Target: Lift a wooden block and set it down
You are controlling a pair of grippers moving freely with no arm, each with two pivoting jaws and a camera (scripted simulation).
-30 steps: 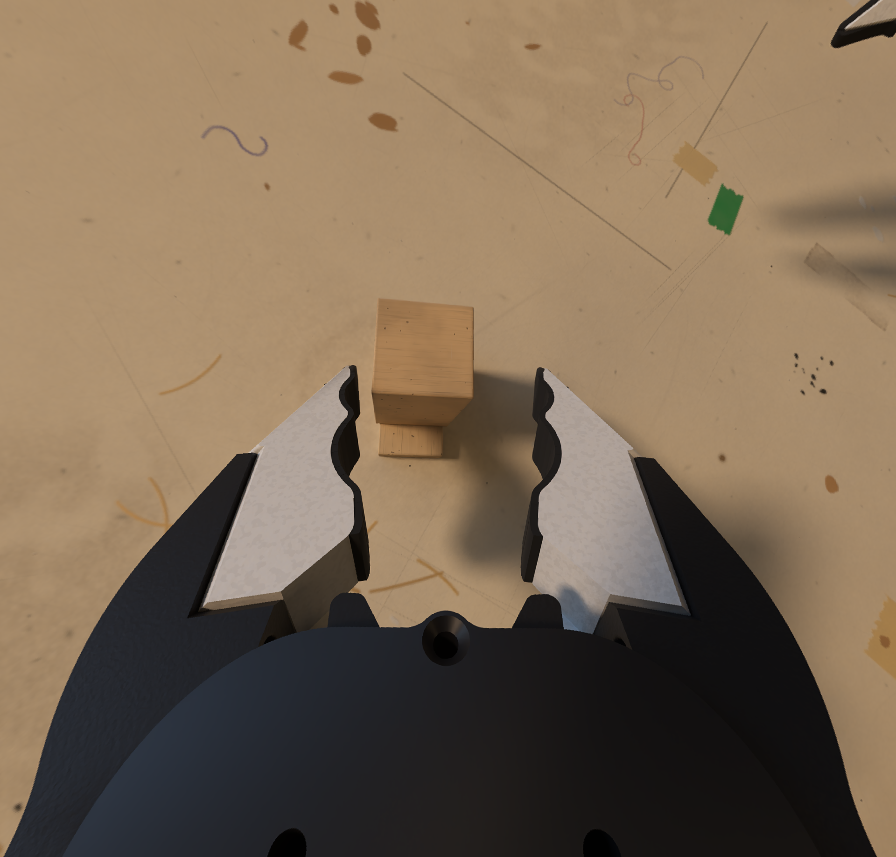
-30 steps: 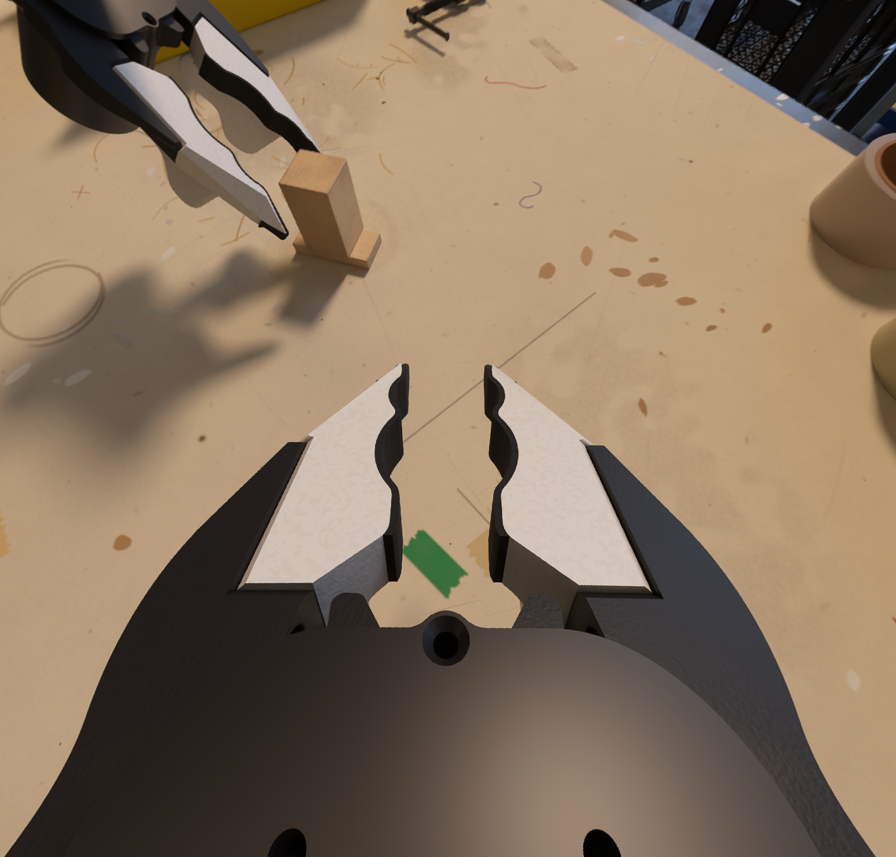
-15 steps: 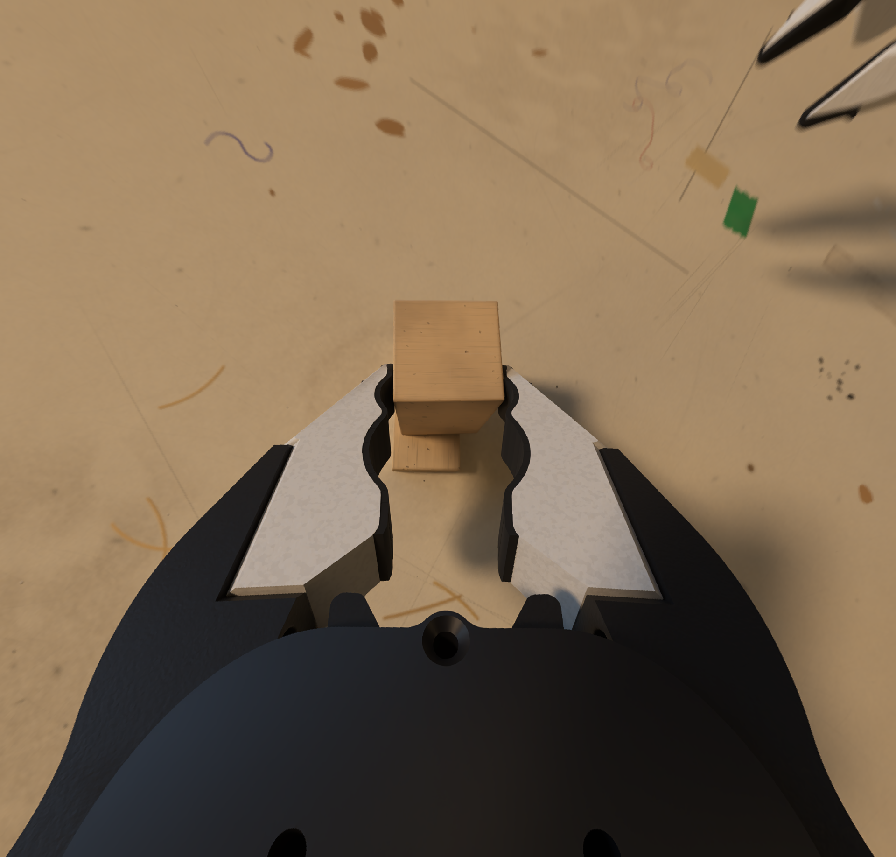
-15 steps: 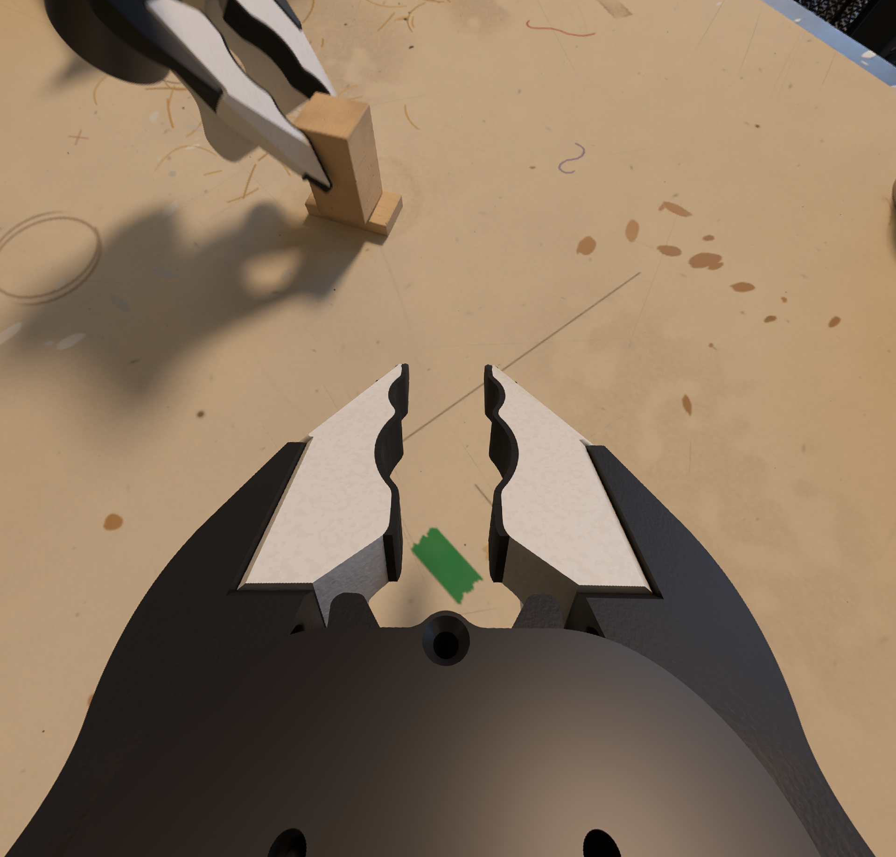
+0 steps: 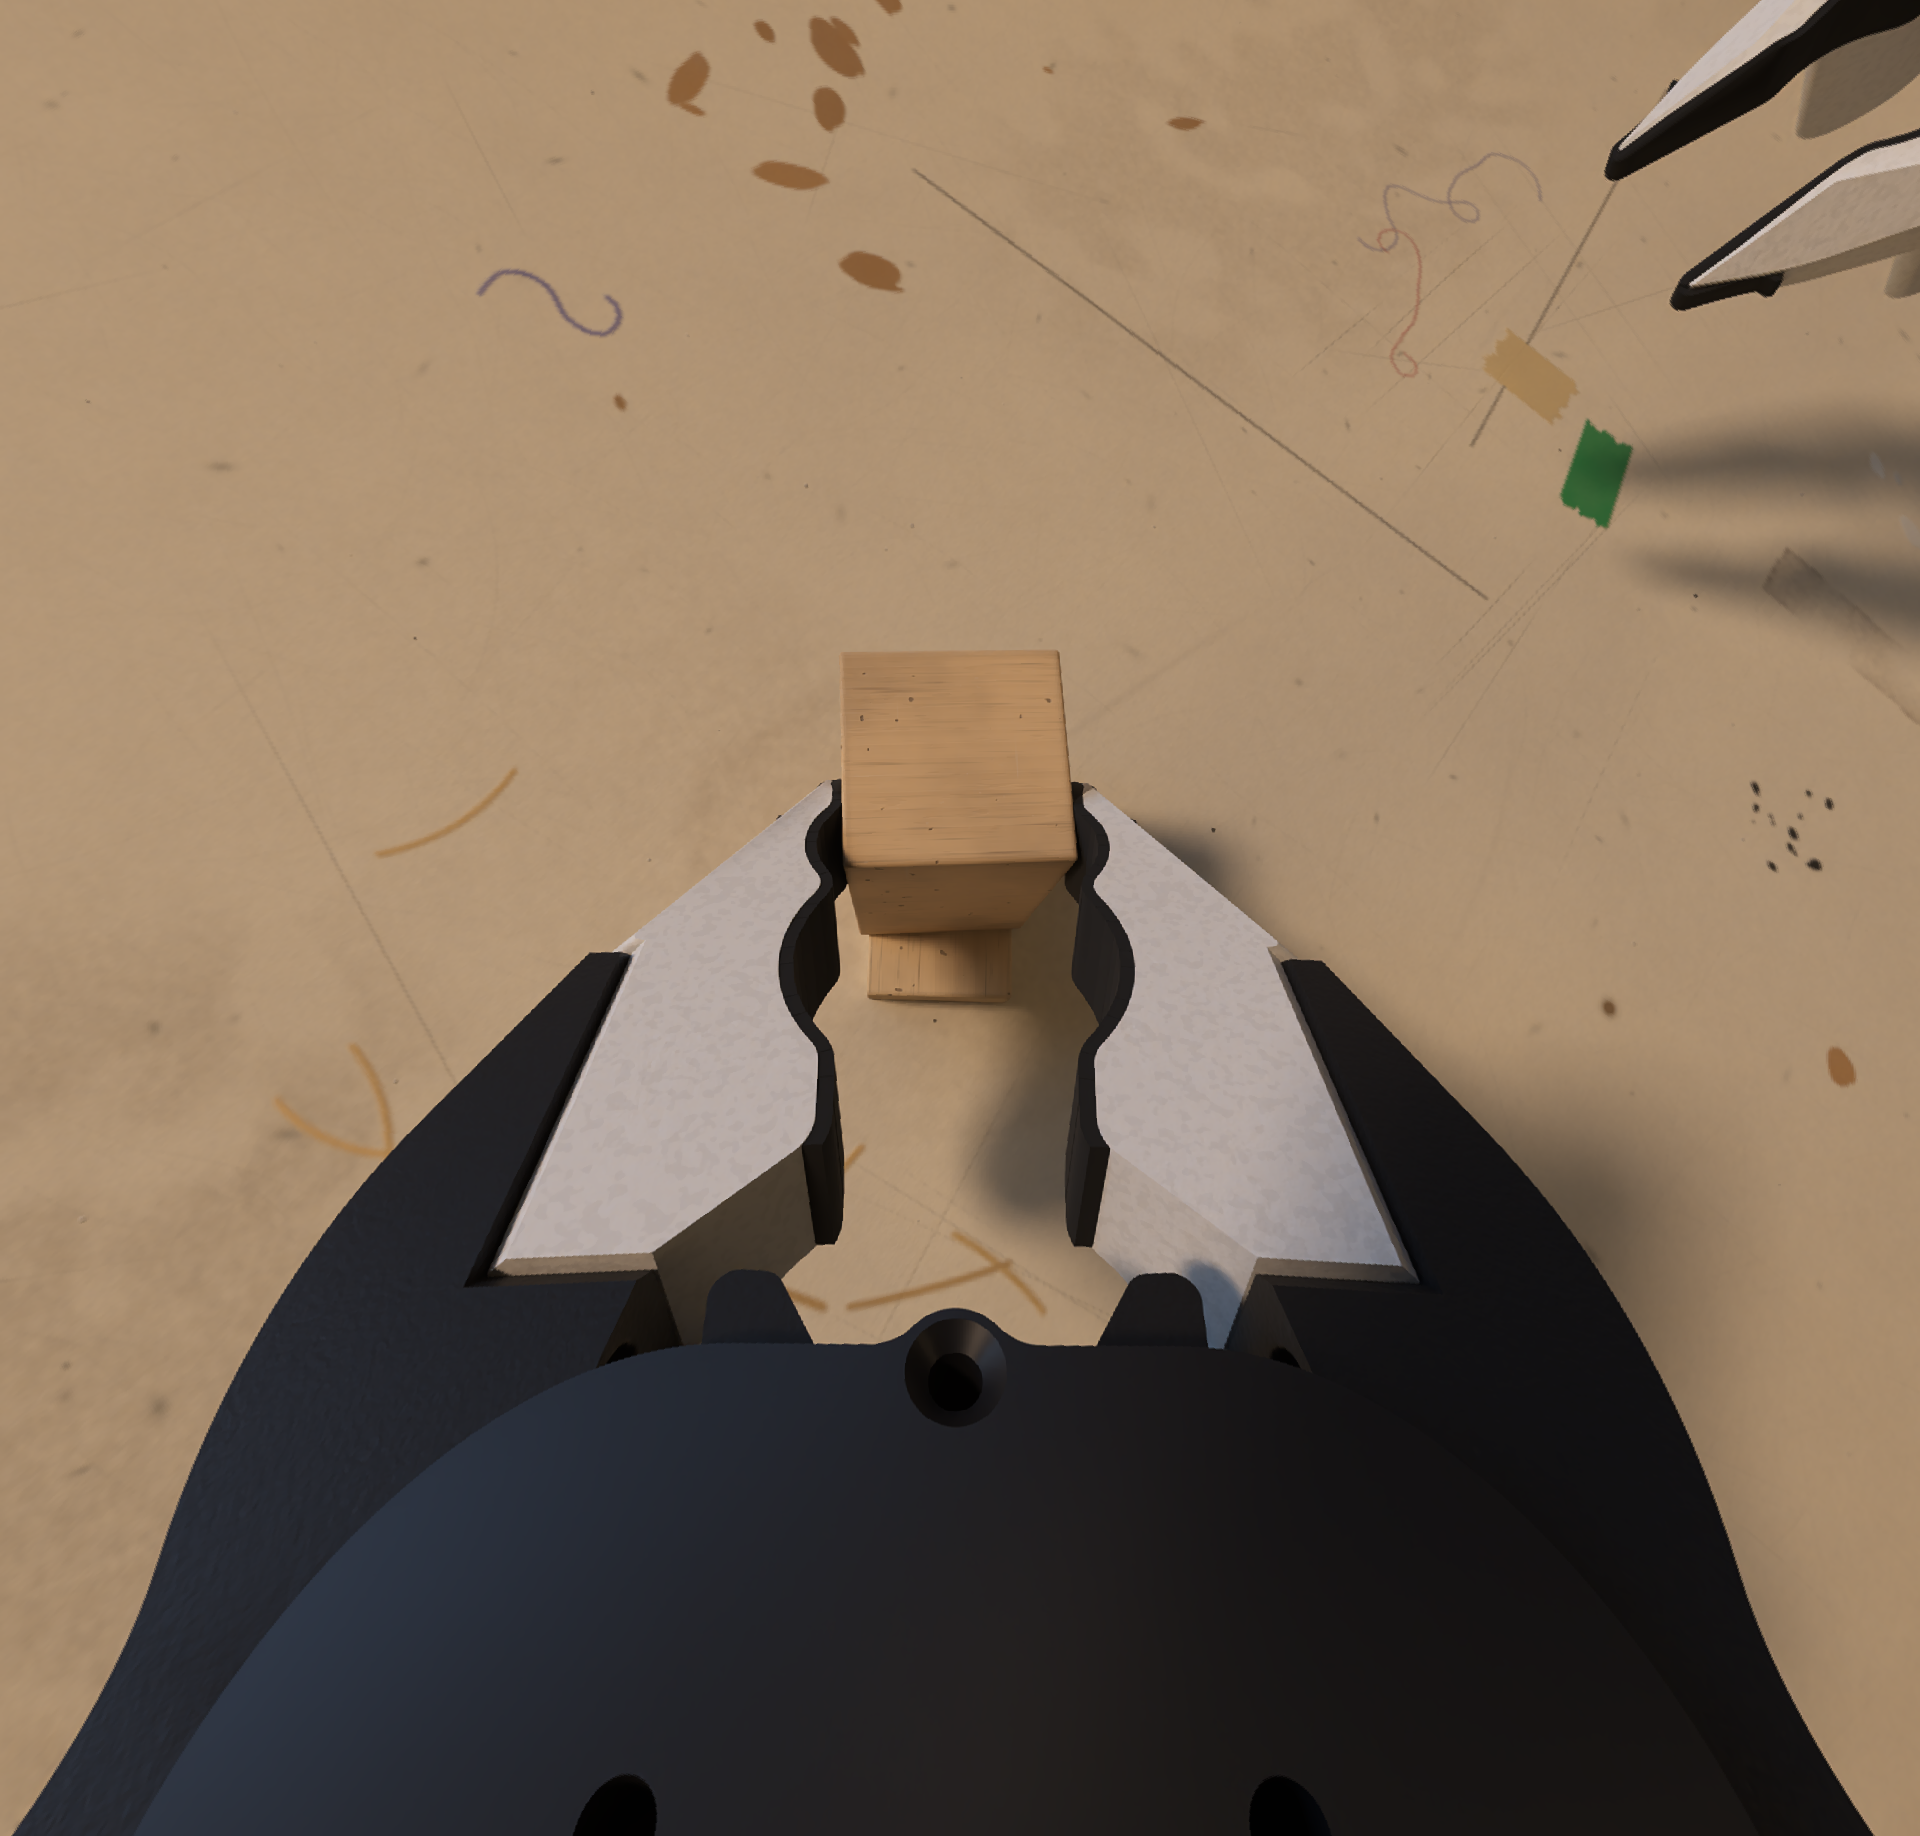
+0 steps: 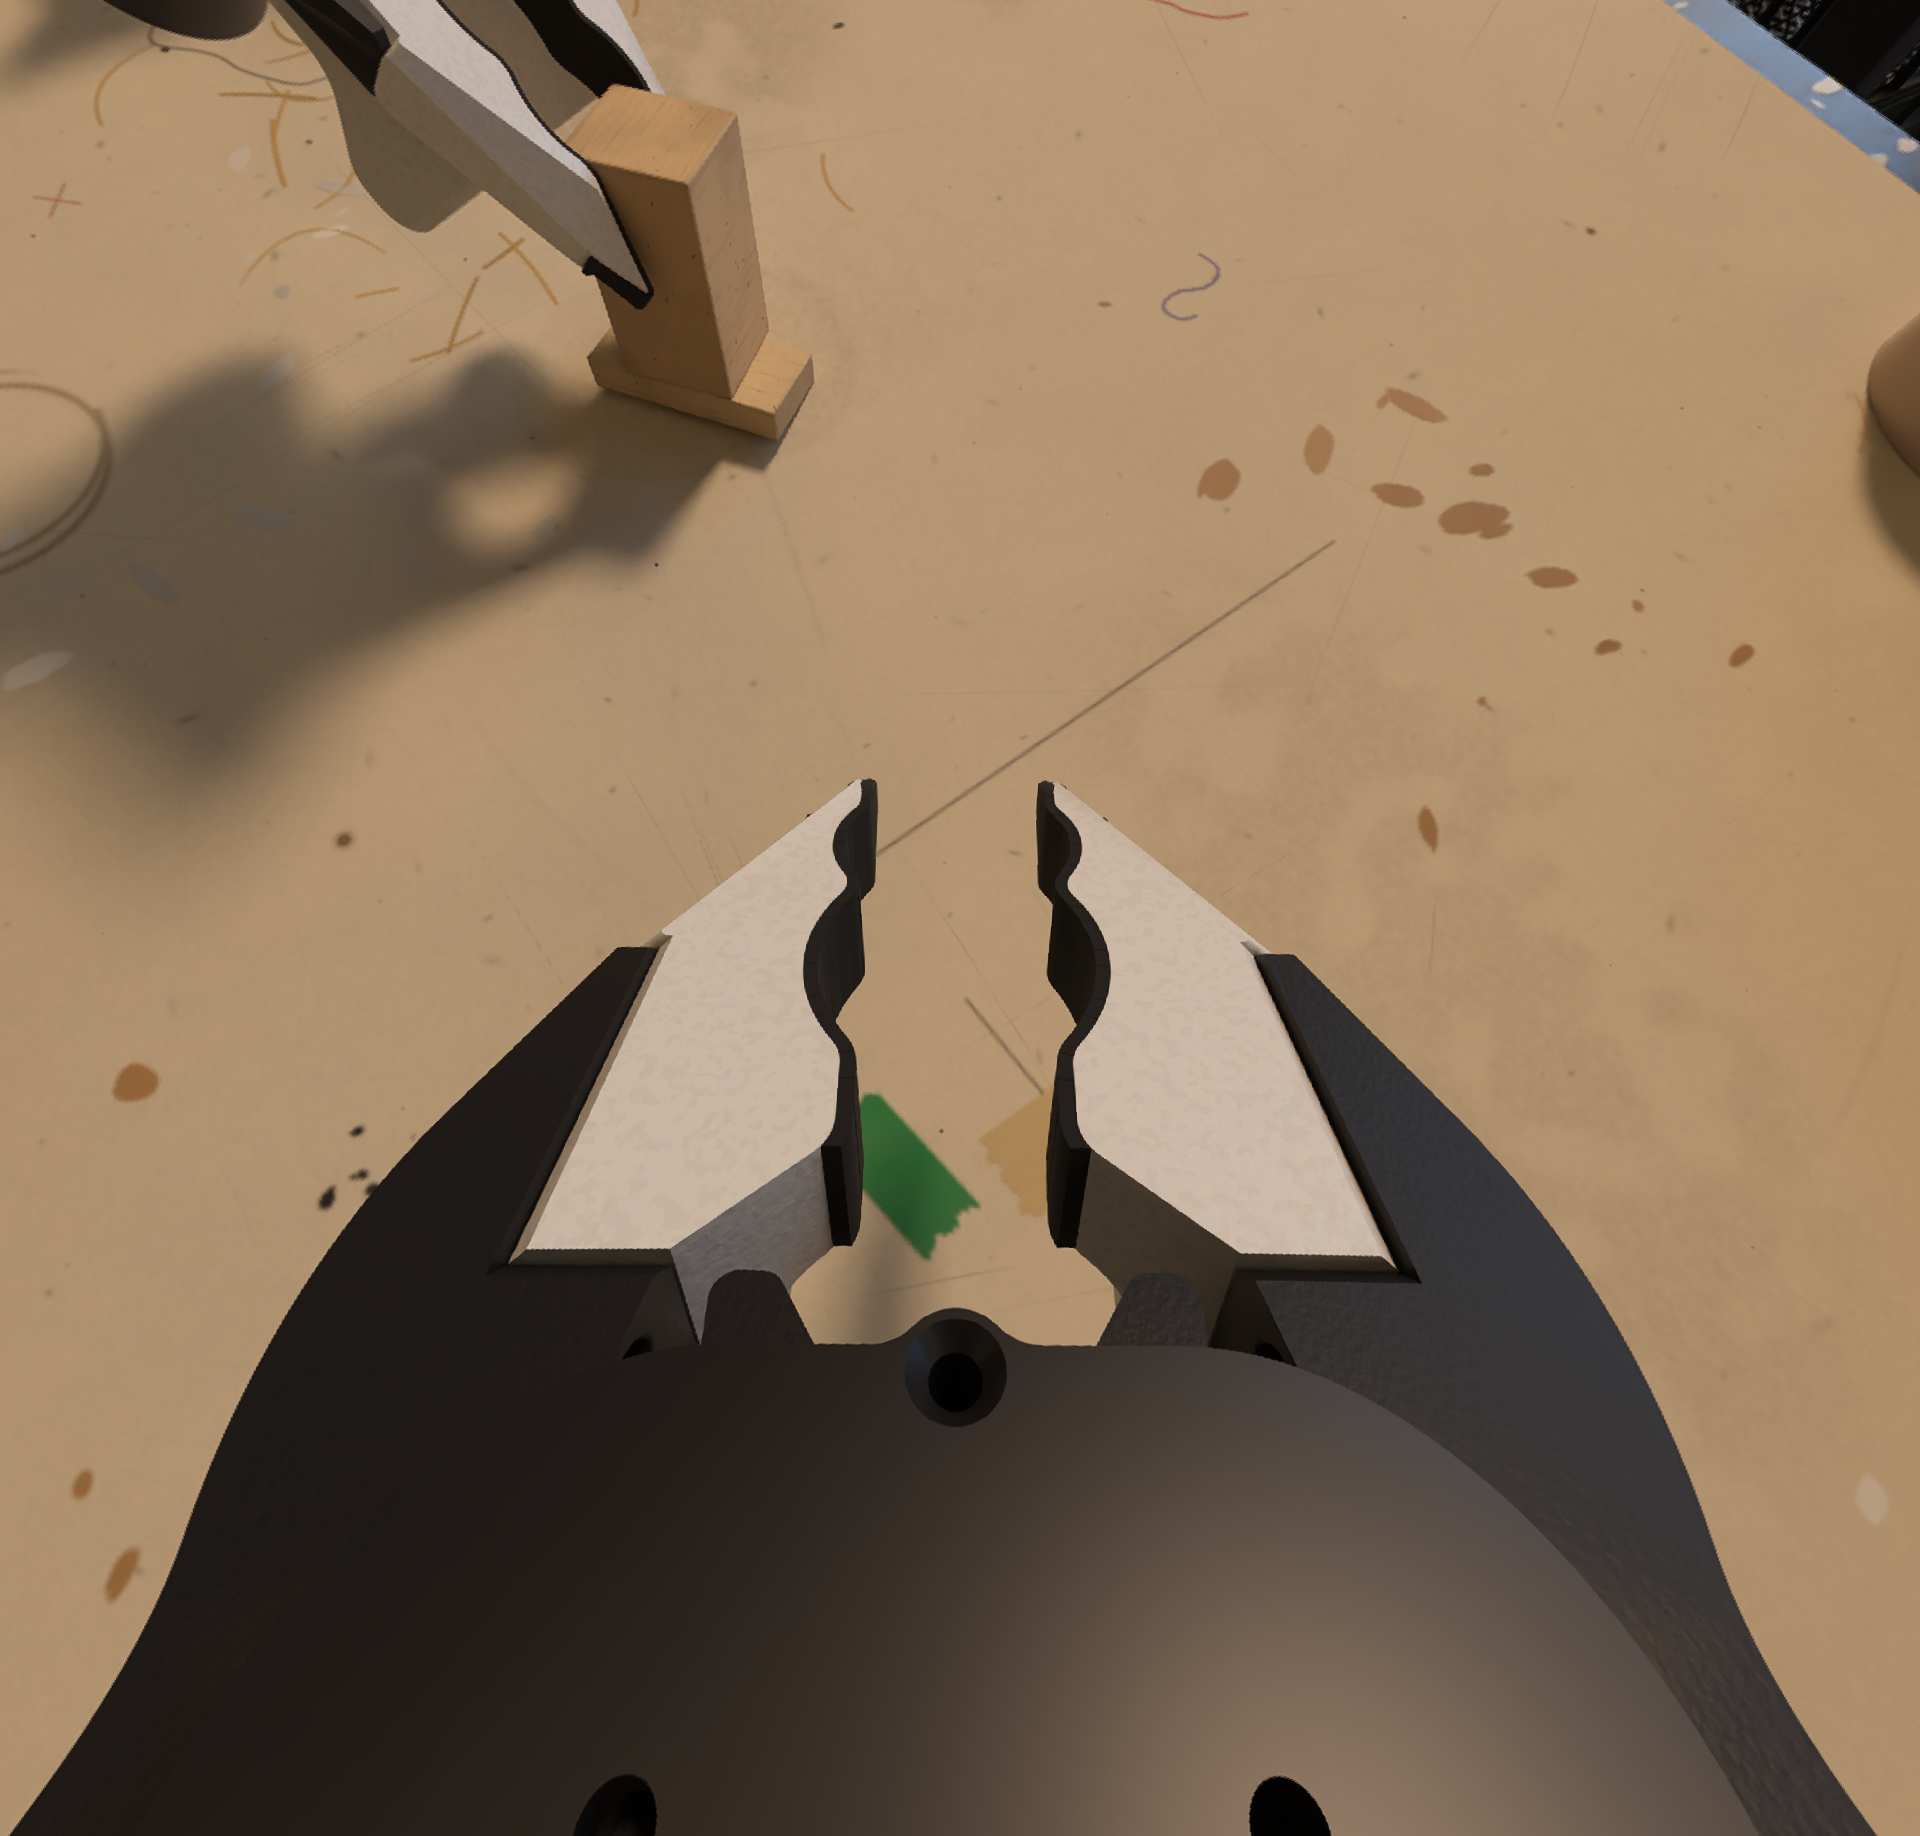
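My left claw is clenched on the tall pale wooden block, near its top; I should lift straight up, slowly, so it doesn't pivot.

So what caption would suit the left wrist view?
Left gripper fingers clamp an upright wooden block on the workbench.

left claw | black shell | white wavy-edged fingers | centre screw hole

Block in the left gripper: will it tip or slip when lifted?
The block looks rigid and tall, probably top-heavy. The left gripper pinches only near its top, so it may swing. Its smooth faces could slip; the thin base gives modest footing.
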